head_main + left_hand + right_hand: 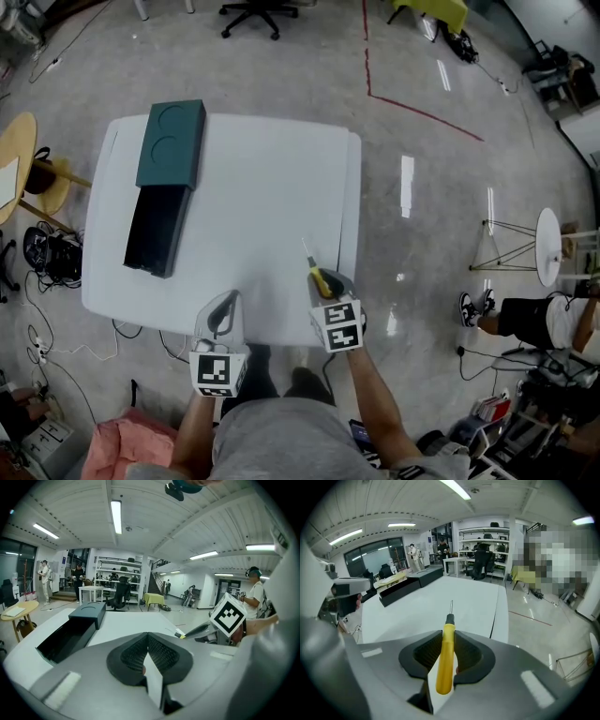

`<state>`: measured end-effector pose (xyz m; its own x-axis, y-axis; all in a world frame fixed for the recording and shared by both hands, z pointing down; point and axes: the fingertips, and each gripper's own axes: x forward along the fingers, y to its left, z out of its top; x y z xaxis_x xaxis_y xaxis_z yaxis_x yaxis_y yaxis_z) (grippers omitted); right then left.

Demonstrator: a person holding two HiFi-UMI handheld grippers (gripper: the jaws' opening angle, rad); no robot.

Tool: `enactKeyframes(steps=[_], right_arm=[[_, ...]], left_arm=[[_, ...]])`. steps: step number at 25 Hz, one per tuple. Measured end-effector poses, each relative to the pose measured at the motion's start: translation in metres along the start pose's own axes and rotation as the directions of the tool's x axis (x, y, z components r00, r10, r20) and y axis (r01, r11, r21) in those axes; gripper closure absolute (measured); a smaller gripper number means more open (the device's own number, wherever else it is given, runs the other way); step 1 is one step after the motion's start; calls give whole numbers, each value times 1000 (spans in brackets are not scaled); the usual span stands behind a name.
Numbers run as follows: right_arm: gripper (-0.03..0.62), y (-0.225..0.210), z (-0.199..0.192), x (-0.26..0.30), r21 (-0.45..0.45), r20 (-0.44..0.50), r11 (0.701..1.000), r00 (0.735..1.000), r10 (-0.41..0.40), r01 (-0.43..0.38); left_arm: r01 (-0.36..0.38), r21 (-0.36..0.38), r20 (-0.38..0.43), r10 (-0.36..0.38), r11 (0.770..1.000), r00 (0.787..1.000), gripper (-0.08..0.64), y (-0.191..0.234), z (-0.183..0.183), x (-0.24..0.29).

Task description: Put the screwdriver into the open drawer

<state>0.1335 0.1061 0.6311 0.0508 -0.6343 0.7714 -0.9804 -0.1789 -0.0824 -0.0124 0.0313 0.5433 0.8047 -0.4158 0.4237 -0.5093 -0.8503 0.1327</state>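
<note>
A screwdriver point(319, 275) with a yellow handle and a thin metal shaft is clamped in my right gripper point(328, 281), just above the near right part of the white table point(272, 187). In the right gripper view the screwdriver handle point(446, 658) lies between the pads and the shaft points ahead. A dark teal cabinet point(172, 143) sits at the table's far left, and its black drawer point(157, 230) is pulled out toward me. My left gripper point(223, 314) hovers at the table's near edge, shut and empty. The drawer's open inside point(65, 639) shows in the left gripper view.
A round wooden side table point(17, 164) and cables lie on the floor to the left. A pink cloth point(117, 450) is near my left side. At the right stand a white round stand point(547, 246) and a seated person point(534, 319). An office chair point(258, 14) is beyond the table.
</note>
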Motion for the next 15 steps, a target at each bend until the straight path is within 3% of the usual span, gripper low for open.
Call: enactKeyframes(steps=[15], right_arm=[[511, 26, 79, -81, 30, 212, 998, 976, -52, 47]], left_arm=[[40, 84, 111, -49, 996, 993, 549, 5, 72, -16]])
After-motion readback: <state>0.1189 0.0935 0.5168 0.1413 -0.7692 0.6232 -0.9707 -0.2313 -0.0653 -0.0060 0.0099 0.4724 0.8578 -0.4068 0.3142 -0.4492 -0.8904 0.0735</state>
